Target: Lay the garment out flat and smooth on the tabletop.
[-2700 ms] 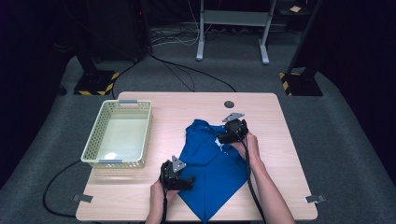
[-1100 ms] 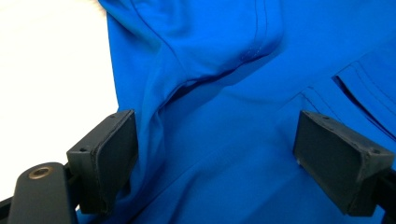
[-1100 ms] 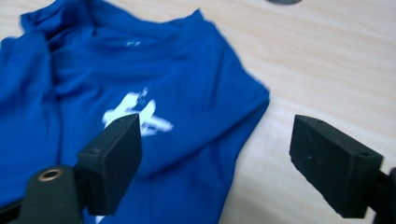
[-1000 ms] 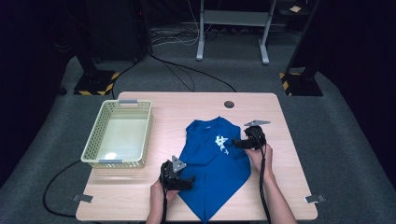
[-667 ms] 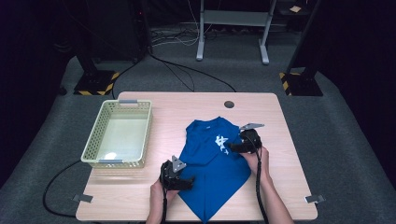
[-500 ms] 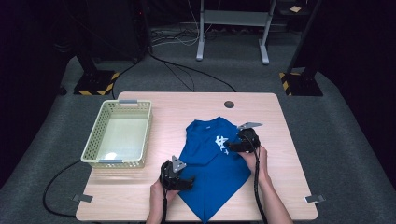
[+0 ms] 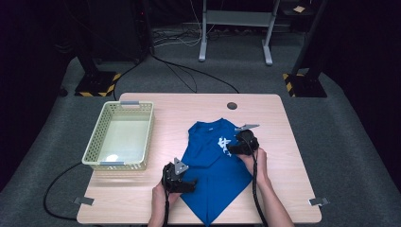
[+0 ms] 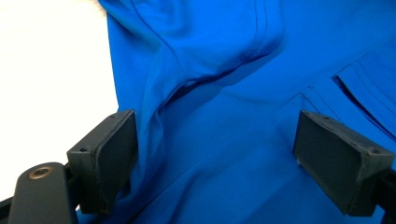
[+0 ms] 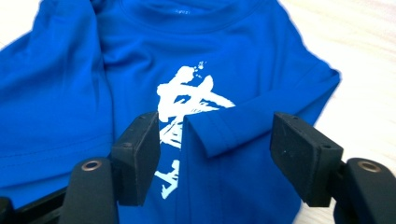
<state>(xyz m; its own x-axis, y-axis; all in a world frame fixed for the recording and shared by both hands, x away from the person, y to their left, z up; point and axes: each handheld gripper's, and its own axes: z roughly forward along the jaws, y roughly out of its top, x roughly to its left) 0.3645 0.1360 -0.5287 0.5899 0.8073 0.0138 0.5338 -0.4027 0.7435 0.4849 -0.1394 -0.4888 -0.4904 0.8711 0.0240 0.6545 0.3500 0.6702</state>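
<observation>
blue shirt (image 7: 215, 165) on table (image 7: 288, 142), basket (image 7: 97, 149) beside, apart

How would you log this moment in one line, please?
shirt: on table | left hand-held gripper: open | right hand-held gripper: open over sleeve

Light wooden table (image 7: 283, 123) with round grommet hole (image 7: 231, 105) at far edge. Grey carpet floor (image 7: 345, 142). Grey metal frame (image 7: 236, 23) beyond. Black cables (image 7: 189, 75) cross floor. Hazard-striped stand bases (image 7: 97, 85) left and right. Surroundings dark.
</observation>
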